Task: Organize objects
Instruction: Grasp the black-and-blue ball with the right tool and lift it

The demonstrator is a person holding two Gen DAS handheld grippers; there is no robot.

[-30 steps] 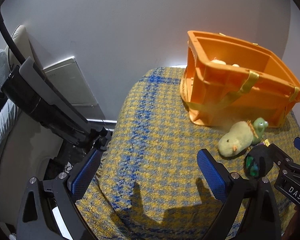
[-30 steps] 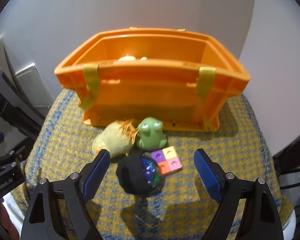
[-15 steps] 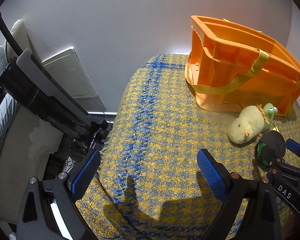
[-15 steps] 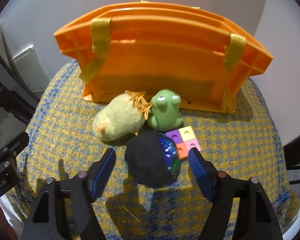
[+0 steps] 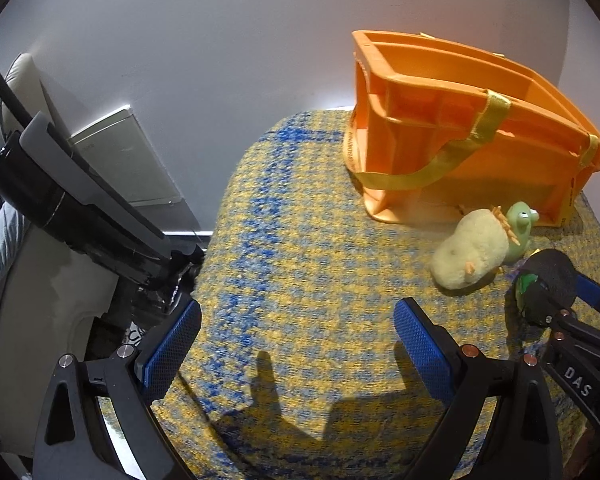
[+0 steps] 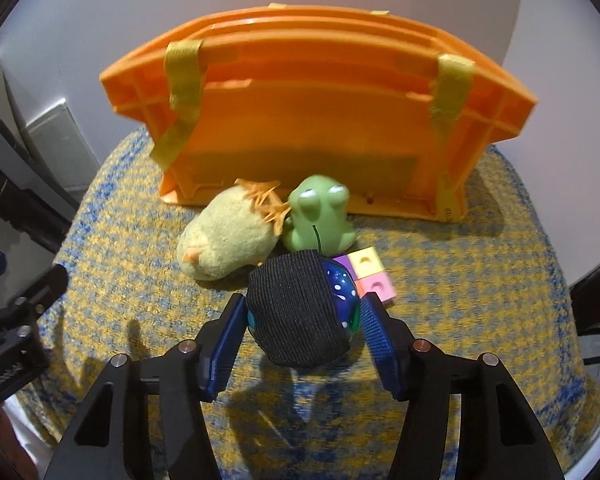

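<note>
Since the earlier frame, right gripper (image 6: 302,334) has advanced on the ball (image 6: 300,312) and its jaws have narrowed from wide apart to flanking it. Jaws are closing now; ball sits between the blue pads (image 6: 376,340), left pad at or just off its side, right pad with a thin gap visible. I cannot tell whether either presses yet, so I do not call it clamped.

Ball: dark ribbed fabric over a glossy blue-green body, resting on the woven yellow-blue cloth (image 6: 480,280). It lies dead ahead on my right jaw line, roughly round, so no long axis to align.

Neighbours: plush chick (image 6: 228,244) and green frog (image 6: 318,220) just behind it, coloured cube block (image 6: 370,274) touching or just beside its far right. Orange crate (image 6: 308,120) stands behind those.

Left gripper (image 5: 296,344) hangs open over bare cloth, nothing between its jaws, well apart from the toys. Right hand is clearly the nearer one.

Judgement: the lift must clear the frog, then go up and over the crate rim.
</note>
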